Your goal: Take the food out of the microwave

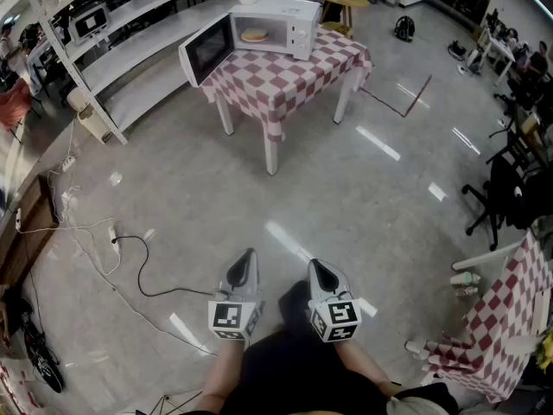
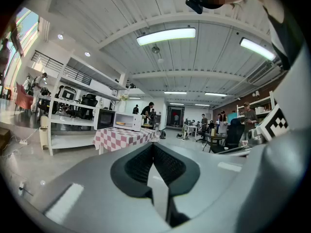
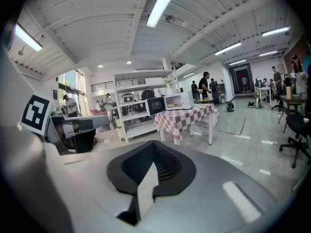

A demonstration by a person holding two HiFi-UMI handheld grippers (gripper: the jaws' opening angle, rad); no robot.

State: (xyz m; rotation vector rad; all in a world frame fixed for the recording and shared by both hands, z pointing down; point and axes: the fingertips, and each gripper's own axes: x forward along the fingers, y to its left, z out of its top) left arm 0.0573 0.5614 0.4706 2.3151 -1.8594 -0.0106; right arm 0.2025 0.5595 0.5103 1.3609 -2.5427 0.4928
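A white microwave [image 1: 275, 26] stands on a table with a red-and-white checked cloth [image 1: 285, 78], far ahead of me across the floor. Its door [image 1: 207, 50] hangs open to the left, and a flat, tan piece of food [image 1: 254, 35] lies inside. The same microwave [image 2: 127, 121] shows small in the left gripper view, and as the microwave [image 3: 178, 101] in the right gripper view. My left gripper [image 1: 245, 264] and right gripper [image 1: 316, 271] are held side by side low in the head view, both shut and empty, well short of the table.
Grey metal shelving [image 1: 121, 50] runs along the left wall behind the table. Cables and a power strip [image 1: 112, 236] trail over the floor at left. Office chairs [image 1: 505, 193] and a second checked table [image 1: 505, 318] stand at right. Several people stand in the far background.
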